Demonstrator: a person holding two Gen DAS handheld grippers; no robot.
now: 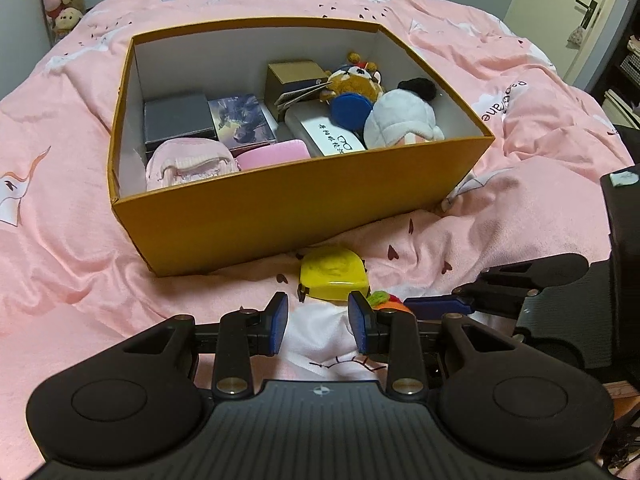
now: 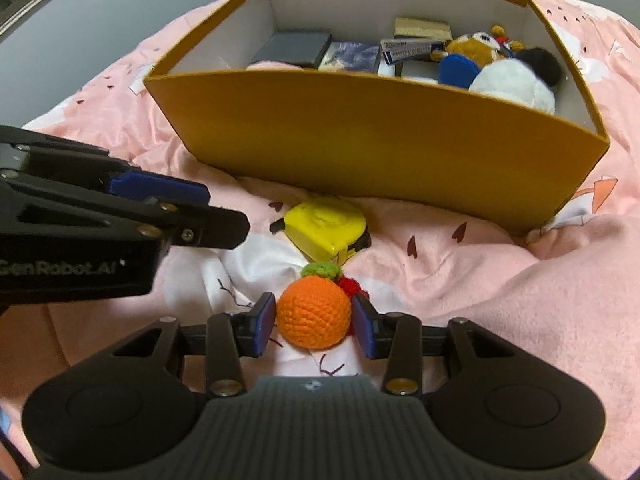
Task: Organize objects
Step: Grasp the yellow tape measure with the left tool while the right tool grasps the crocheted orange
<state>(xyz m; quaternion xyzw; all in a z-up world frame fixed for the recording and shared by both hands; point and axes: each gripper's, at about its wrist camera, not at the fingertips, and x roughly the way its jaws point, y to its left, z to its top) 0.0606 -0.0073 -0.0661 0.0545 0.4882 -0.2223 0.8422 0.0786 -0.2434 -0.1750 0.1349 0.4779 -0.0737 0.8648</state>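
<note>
Right gripper (image 2: 314, 322) jaws bracket one crochet orange (image 2: 313, 313), contact unclear. Left gripper (image 1: 318, 322) released; "GenRobot.AI" printed. One yellow tape measure (image 2: 326, 229) ahead.

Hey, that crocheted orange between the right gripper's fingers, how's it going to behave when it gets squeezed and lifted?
The crocheted orange looks like stuffed yarn, so it will probably compress a little under the right gripper. Its knitted texture should grip the pads rather than slip. Being round, it may roll on the rumpled pink blanket if nudged.
</note>
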